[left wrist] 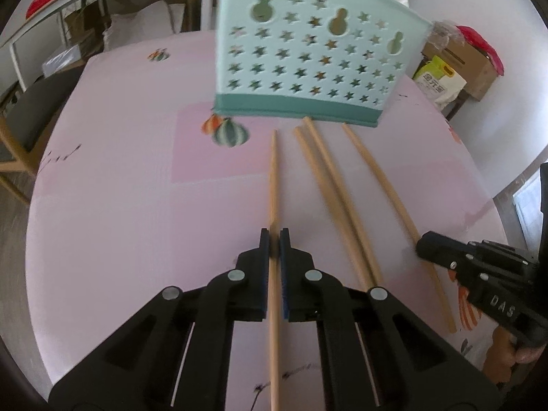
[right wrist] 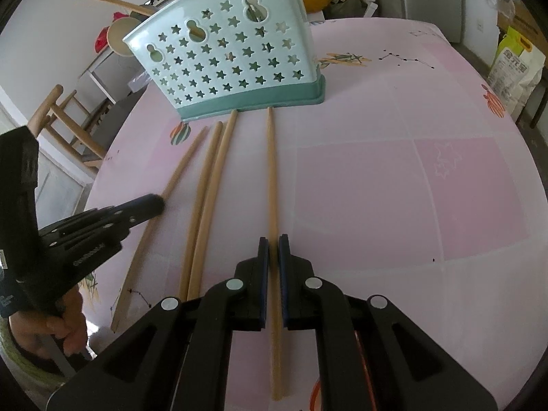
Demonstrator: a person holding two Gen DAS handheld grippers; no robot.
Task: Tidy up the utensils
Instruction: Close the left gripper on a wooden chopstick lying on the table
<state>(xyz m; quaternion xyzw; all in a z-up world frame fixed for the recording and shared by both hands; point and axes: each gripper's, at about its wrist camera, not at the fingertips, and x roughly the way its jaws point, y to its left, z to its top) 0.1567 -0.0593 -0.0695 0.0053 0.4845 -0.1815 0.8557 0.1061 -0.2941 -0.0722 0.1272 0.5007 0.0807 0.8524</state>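
On the pink patterned tablecloth [left wrist: 120, 205], four long pale wooden chopsticks lie side by side, tips toward the mint-green plastic utensil holder with star-shaped holes [left wrist: 308, 54]. Leftmost chopstick [left wrist: 273, 178] — clamped between the closed pads of the left gripper [left wrist: 274, 239]. The middle pair of chopsticks [left wrist: 328, 185] lies loose, touching along its length. Rightmost chopstick [right wrist: 272, 178] — gripped by the right gripper [right wrist: 273, 245], jaws shut on it.

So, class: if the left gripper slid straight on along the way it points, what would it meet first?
Probably the pink table: the left gripper, shut on a chopstick, points down at it; beyond stands the utensil basket.
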